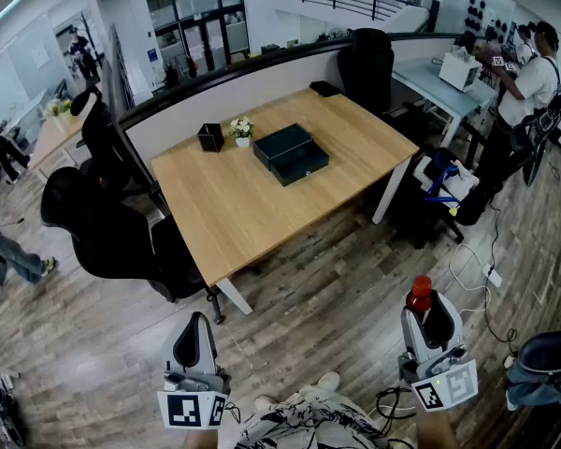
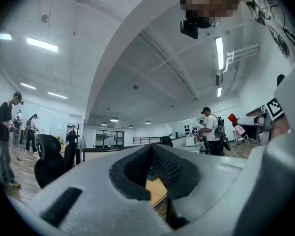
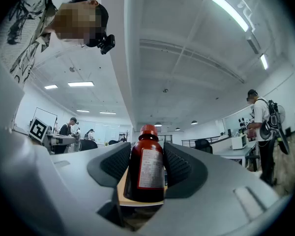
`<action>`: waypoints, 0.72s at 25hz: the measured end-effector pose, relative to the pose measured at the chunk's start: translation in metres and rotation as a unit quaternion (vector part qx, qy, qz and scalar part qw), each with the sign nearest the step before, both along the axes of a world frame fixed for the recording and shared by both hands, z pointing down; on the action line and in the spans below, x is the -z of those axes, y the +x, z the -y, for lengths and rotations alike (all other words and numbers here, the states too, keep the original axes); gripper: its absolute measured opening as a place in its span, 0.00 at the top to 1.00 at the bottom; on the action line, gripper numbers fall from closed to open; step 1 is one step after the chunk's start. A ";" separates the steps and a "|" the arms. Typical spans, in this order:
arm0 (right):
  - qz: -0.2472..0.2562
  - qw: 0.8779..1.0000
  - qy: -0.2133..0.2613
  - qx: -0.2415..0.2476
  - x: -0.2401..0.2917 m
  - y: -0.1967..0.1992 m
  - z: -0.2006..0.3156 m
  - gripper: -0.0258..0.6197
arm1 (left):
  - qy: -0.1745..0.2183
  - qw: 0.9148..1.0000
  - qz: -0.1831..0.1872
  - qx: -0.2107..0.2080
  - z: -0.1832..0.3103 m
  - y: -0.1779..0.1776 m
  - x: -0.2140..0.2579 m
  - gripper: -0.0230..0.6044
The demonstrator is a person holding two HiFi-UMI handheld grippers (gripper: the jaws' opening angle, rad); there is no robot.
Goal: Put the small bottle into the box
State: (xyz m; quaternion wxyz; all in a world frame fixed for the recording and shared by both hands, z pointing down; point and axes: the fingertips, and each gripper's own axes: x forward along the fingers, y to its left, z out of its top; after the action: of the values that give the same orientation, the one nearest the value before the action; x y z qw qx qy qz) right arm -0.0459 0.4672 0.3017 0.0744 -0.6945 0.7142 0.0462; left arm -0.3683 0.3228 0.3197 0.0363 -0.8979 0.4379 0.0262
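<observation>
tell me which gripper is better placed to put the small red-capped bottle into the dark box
Right. The right gripper holds the small dark red-capped bottle, pointing toward the dark rectangular box on the wooden desk; the left gripper is shut and empty.

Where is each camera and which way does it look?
Head view: on the person's head, looking down at table, box, left gripper and right gripper.
Left gripper view: on that gripper, looking along its jaws across the room; person's shirt shows.
Right gripper view: likewise, past the small bottle; shirt shows.
Head view shares the small bottle.
</observation>
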 end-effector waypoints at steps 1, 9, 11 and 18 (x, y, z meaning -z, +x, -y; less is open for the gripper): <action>-0.001 1.000 0.000 0.000 0.000 0.001 0.000 0.62 | 0.002 1.000 0.002 -0.003 -0.001 0.003 0.001 0.98; -0.006 1.000 0.000 -0.001 0.002 0.007 -0.001 0.62 | 0.005 1.000 0.005 -0.014 0.000 0.018 0.003 0.98; -0.004 1.000 0.000 -0.001 0.002 0.010 0.000 0.62 | 0.004 1.000 0.006 -0.016 0.002 0.022 0.002 0.98; 0.018 0.999 0.028 0.005 0.005 0.036 0.001 0.61 | 0.003 1.000 0.004 -0.006 0.007 0.044 -0.002 0.98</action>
State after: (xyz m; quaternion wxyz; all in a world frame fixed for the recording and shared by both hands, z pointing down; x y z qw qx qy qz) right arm -0.0094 0.4666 0.2964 0.1069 -0.6891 0.7147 0.0538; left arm -0.3239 0.3159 0.3221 0.0405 -0.9006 0.4322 0.0237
